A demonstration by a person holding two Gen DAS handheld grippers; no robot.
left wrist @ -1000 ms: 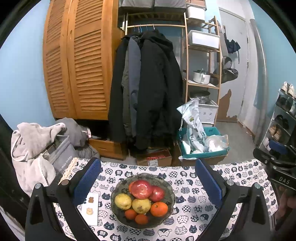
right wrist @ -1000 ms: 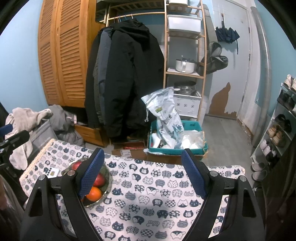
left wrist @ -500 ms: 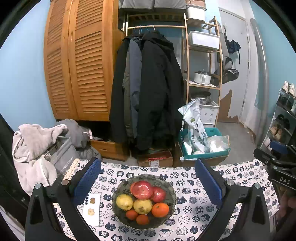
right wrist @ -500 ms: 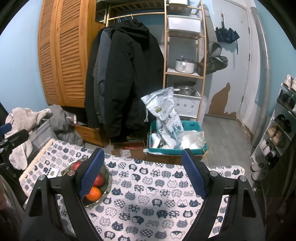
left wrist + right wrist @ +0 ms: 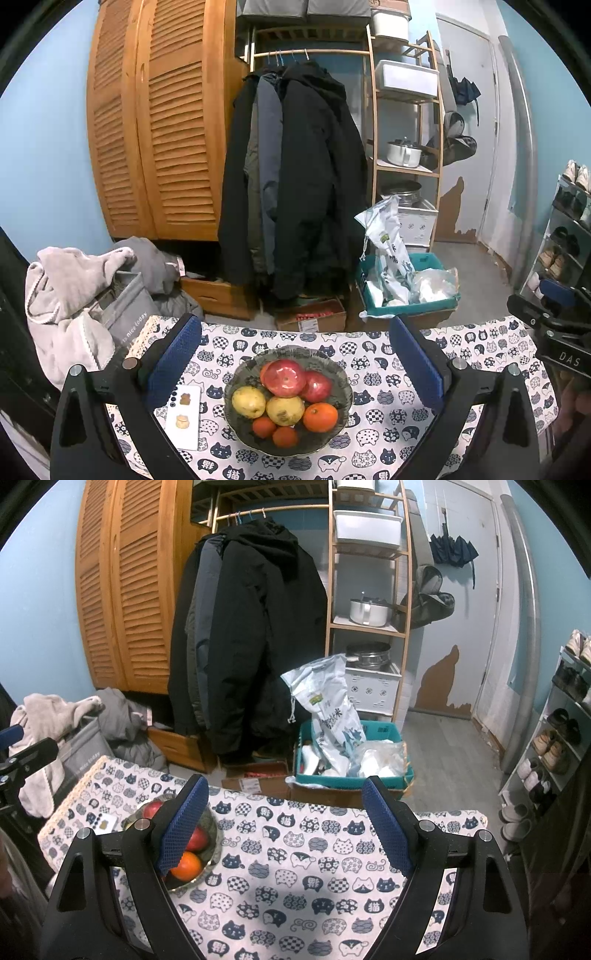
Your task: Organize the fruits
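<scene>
A dark glass bowl (image 5: 334, 369) stands on the cat-print tablecloth (image 5: 388, 435). It holds two red apples (image 5: 284, 376), two yellow pears (image 5: 285, 410) and several oranges (image 5: 320, 417). My left gripper (image 5: 294, 325) is open and hovers over the bowl, one blue pad on each side, touching nothing. My right gripper (image 5: 284, 786) is open and empty over bare cloth, to the right of the bowl (image 5: 213, 832). Its left finger hides part of the fruit, leaving an orange (image 5: 186, 866) and an apple (image 5: 196, 840) in sight.
A white phone (image 5: 183, 415) with stickers lies left of the bowl. Past the table's far edge are a teal crate (image 5: 384, 734) with bags, a cardboard box (image 5: 314, 317) and hanging coats. Piled clothes (image 5: 70, 295) sit at the left, and a shoe rack (image 5: 561, 731) at the right.
</scene>
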